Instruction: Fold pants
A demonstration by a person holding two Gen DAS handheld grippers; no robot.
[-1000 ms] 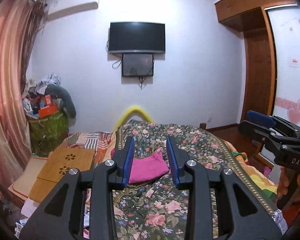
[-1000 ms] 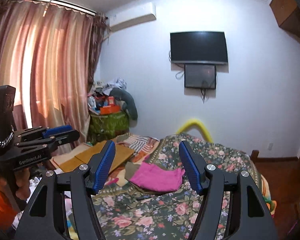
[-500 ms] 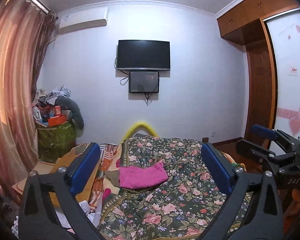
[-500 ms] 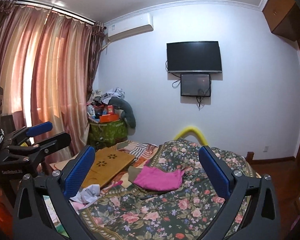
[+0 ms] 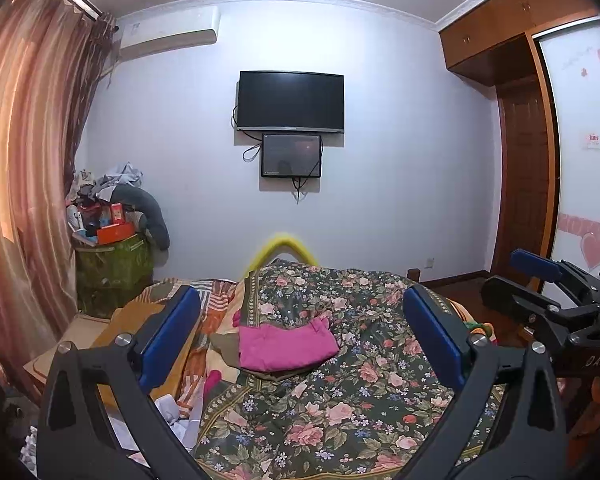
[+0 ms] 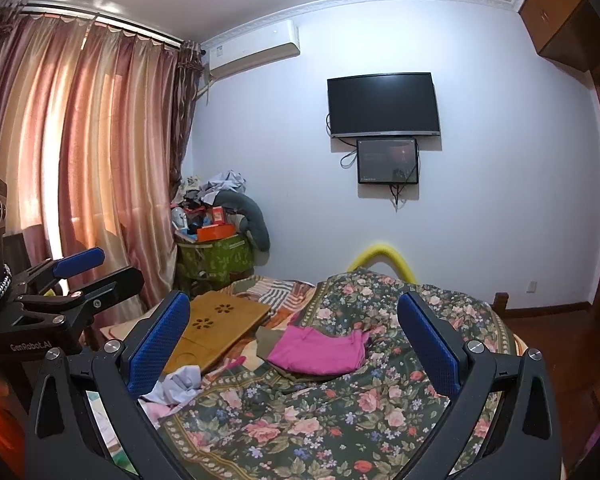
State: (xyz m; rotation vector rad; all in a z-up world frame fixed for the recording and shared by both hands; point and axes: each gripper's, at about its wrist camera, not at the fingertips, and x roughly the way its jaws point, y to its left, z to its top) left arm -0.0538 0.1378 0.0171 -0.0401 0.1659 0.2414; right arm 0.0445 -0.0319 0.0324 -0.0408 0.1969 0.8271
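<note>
Folded pink pants (image 5: 286, 346) lie on the floral bedspread (image 5: 340, 408), on top of a drab green-brown garment; they also show in the right wrist view (image 6: 318, 350). My left gripper (image 5: 302, 338) is open wide and empty, held above the near part of the bed, well short of the pants. My right gripper (image 6: 294, 346) is also open wide and empty, at a similar distance. Each gripper shows in the other's view: the right at the right edge (image 5: 540, 280), the left at the left edge (image 6: 80, 272).
A wooden lap desk (image 6: 216, 328) lies left of the pants beside crumpled cloth (image 6: 180, 384). A green bin piled with clutter (image 6: 216, 256) stands by the curtains. A TV (image 5: 290, 102) hangs on the far wall. A wardrobe (image 5: 520, 152) stands at right.
Both grippers opened from nearly shut to wide open and tilted upward, showing more of the wall and ceiling. The pants have not moved.
</note>
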